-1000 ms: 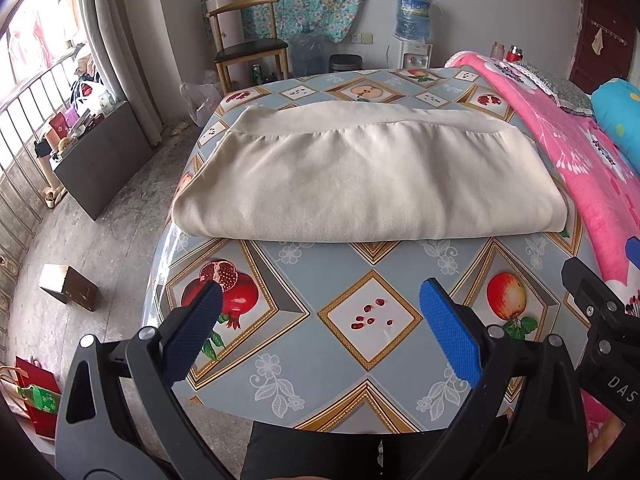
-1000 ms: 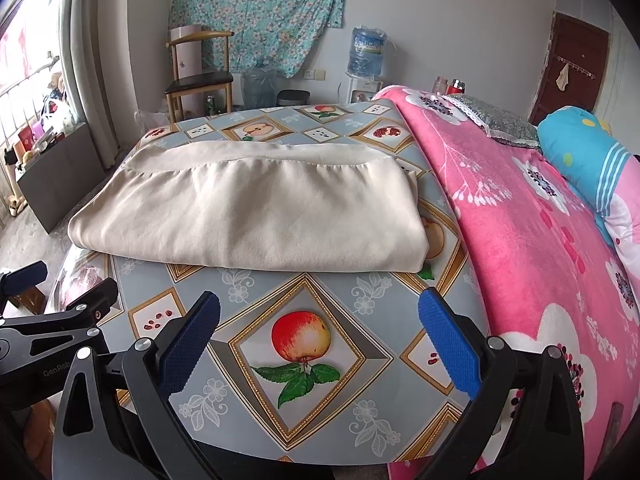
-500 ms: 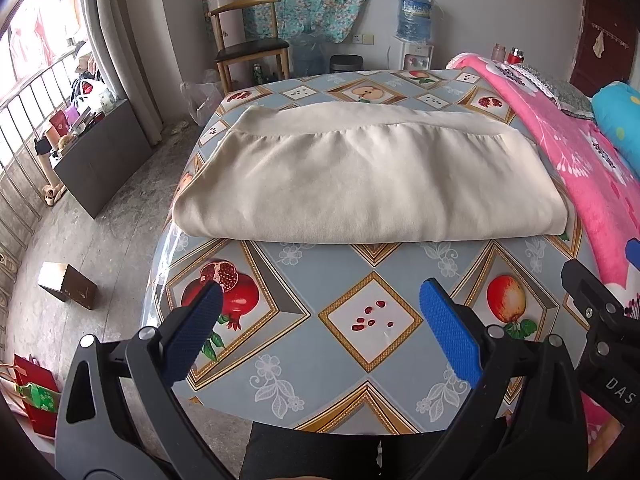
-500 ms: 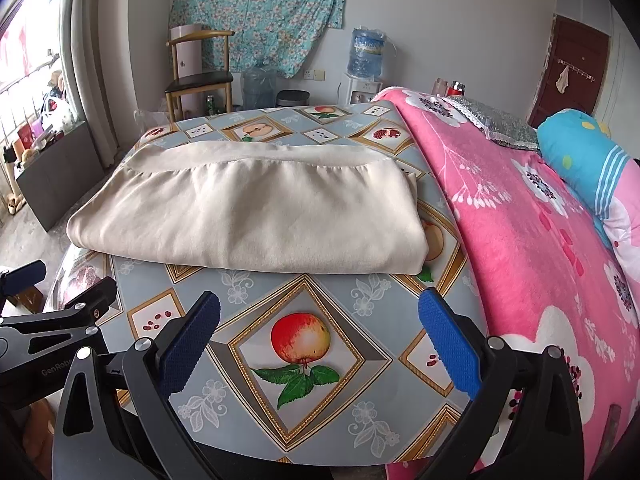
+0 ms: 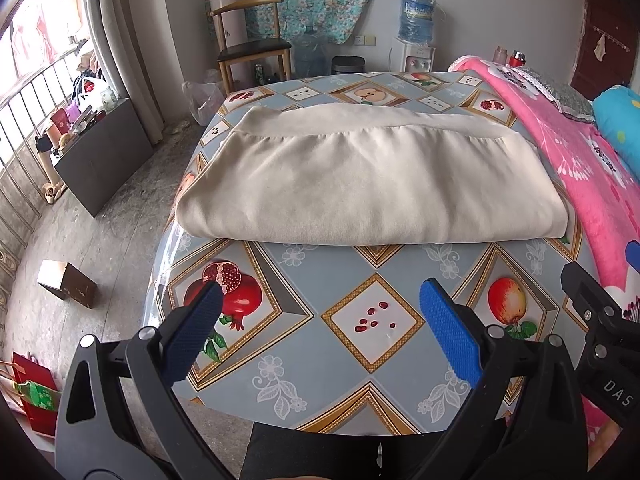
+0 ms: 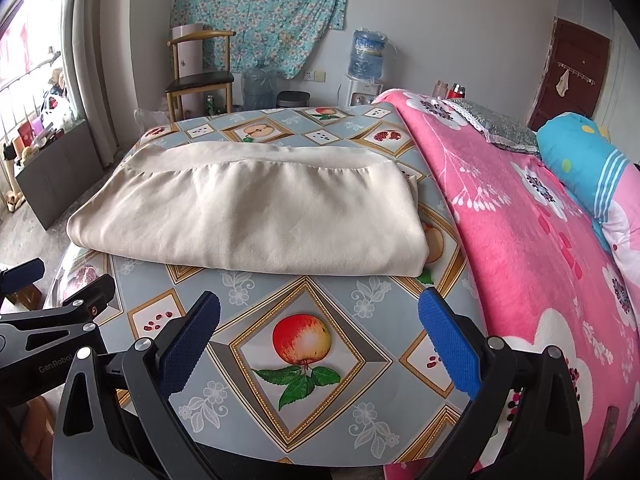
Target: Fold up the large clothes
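Observation:
A large cream garment lies folded into a wide rectangle across the far half of the round table, its gathered hem along the far side. My left gripper hovers open over the table's near edge, well short of the fold, with nothing between its blue pads. My right gripper is also open and empty, above the apple print near the front edge. Each gripper's black frame shows at the other view's side.
The table wears a grey cloth printed with fruit. A pink flowered blanket on a bed crowds the table's right side, with a blue pillow beyond. A wooden chair, a water dispenser, a dark cabinet and a small box stand around.

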